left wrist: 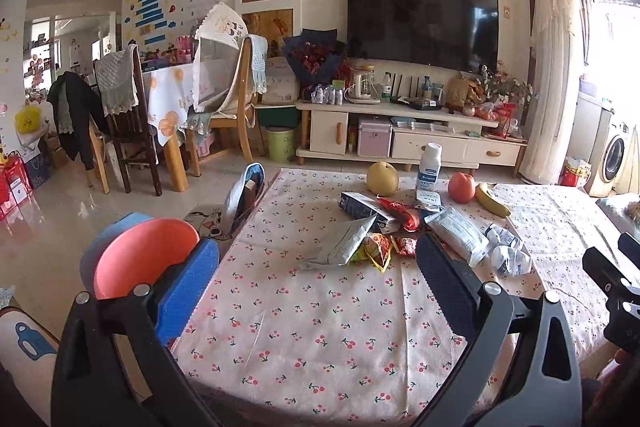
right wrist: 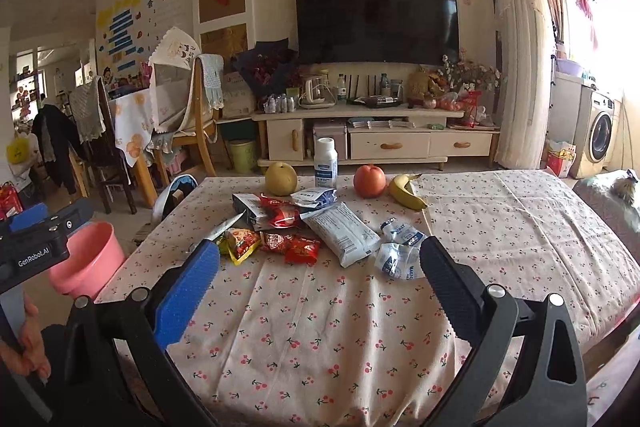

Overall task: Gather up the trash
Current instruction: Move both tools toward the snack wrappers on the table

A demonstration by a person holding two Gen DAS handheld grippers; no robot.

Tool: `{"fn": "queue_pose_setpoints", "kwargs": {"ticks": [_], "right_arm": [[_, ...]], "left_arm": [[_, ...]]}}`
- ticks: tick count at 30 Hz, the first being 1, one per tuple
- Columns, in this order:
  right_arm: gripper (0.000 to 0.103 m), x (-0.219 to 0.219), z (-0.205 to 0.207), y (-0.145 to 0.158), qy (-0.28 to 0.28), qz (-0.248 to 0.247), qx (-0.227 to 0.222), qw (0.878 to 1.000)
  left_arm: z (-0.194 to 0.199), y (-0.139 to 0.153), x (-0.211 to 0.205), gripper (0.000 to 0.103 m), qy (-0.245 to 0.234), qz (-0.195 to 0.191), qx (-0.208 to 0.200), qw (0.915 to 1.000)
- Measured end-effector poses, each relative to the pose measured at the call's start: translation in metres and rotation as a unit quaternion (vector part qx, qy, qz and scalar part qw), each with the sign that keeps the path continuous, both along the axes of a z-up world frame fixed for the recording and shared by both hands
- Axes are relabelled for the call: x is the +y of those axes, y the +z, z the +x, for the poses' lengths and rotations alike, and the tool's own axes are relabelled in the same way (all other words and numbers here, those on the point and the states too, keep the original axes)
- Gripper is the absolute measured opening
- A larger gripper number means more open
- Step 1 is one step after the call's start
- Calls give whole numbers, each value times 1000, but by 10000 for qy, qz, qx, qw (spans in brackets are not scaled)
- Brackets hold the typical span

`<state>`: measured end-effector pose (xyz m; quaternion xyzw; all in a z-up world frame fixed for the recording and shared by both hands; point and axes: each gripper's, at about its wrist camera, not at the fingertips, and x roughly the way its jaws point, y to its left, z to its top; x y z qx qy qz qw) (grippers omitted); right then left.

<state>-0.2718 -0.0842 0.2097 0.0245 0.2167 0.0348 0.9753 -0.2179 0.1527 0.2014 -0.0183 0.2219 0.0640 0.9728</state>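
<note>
Both grippers, left point(left wrist: 316, 271) and right point(right wrist: 320, 267), gape wide, holding nothing, over the near table point(right wrist: 320, 347). Wrappers point(right wrist: 292, 247) sit piled mid-table, just ahead of the pear point(right wrist: 281, 179), bottle point(right wrist: 325, 163), apple point(right wrist: 369, 181), banana point(right wrist: 406, 191). Pink bin point(right wrist: 88, 259) on floor, left of table.

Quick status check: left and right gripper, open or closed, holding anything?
Left gripper: open, holding nothing, above the table.
Right gripper: open, holding nothing, facing the wrappers.
</note>
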Motion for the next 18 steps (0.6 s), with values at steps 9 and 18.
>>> {"fn": "queue_pose_setpoints", "kwargs": {"ticks": [9, 18], "right_arm": [[99, -5, -26, 30, -445, -6, -197, 9988], [99, -22, -19, 25, -780, -11, -248, 9966]], "left_arm": [[-14, 11, 3, 99, 100, 27, -96, 9999], [10, -8, -8, 99, -27, 52, 158, 9999]]}}
